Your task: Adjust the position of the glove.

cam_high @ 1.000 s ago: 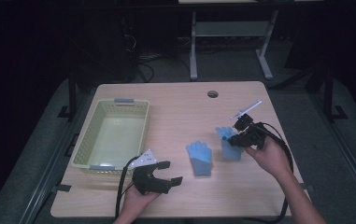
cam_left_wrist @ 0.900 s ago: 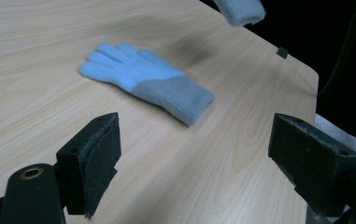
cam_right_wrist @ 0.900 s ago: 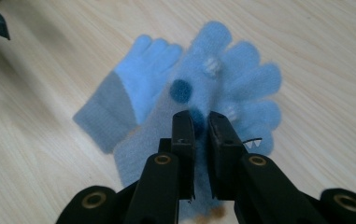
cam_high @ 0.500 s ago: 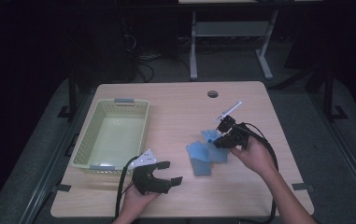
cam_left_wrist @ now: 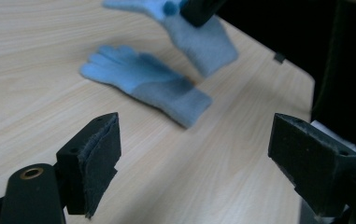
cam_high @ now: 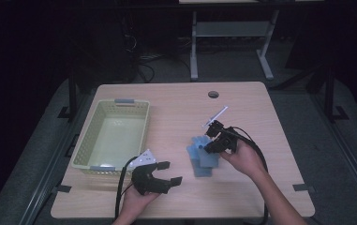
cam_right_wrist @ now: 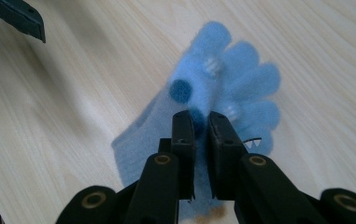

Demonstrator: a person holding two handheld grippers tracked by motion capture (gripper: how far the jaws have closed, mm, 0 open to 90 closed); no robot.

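Two light blue knit gloves are on the wooden table. One glove (cam_high: 203,169) (cam_left_wrist: 147,86) lies flat, cuff toward the front edge. The second glove (cam_high: 197,144) (cam_right_wrist: 241,84) (cam_left_wrist: 203,37) hangs just above it, pinched in my right gripper (cam_high: 212,144) (cam_right_wrist: 200,122), whose jaws are shut on the fabric near the fingers. My left gripper (cam_high: 167,172) (cam_left_wrist: 203,158) rests near the front edge, left of the gloves, open wide with nothing between its pads.
A pale green plastic basket (cam_high: 144,131) stands empty at the table's left side. A round cable hole (cam_high: 213,94) sits near the far edge. Cables trail from both grippers. Dark floor and a metal frame lie beyond the table.
My right gripper has carried the held glove leftward and slightly down, from beside the lying glove to over it. The left gripper has stayed in place.
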